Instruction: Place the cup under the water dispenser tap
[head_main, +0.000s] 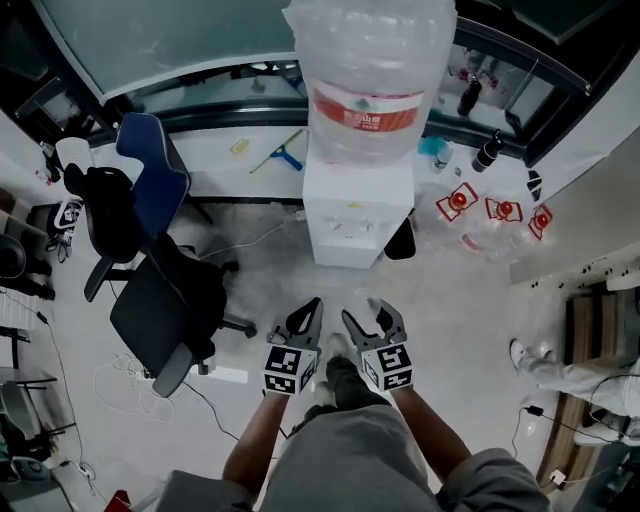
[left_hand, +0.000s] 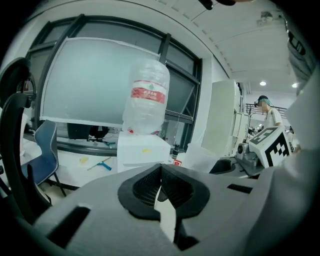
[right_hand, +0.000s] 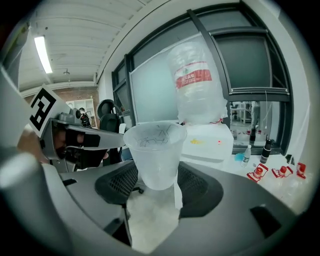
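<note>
The white water dispenser (head_main: 358, 210) stands ahead on the floor with a large clear bottle (head_main: 368, 80) on top. My right gripper (head_main: 372, 315) is shut on a translucent plastic cup (right_hand: 156, 155), held upright between its pads. In the right gripper view the dispenser (right_hand: 207, 142) and its bottle (right_hand: 196, 85) sit behind the cup, still some way off. My left gripper (head_main: 312, 308) is beside the right one, shut with nothing in it (left_hand: 161, 187). The dispenser (left_hand: 142, 150) is also straight ahead in the left gripper view. The tap is too small to make out.
Black office chairs (head_main: 160, 300) and a blue chair (head_main: 150, 170) stand at the left. Empty bottles with red caps (head_main: 495, 215) lie right of the dispenser. A cable and power strip (head_main: 225, 375) lie on the floor. A person's legs (head_main: 560, 370) are at the right edge.
</note>
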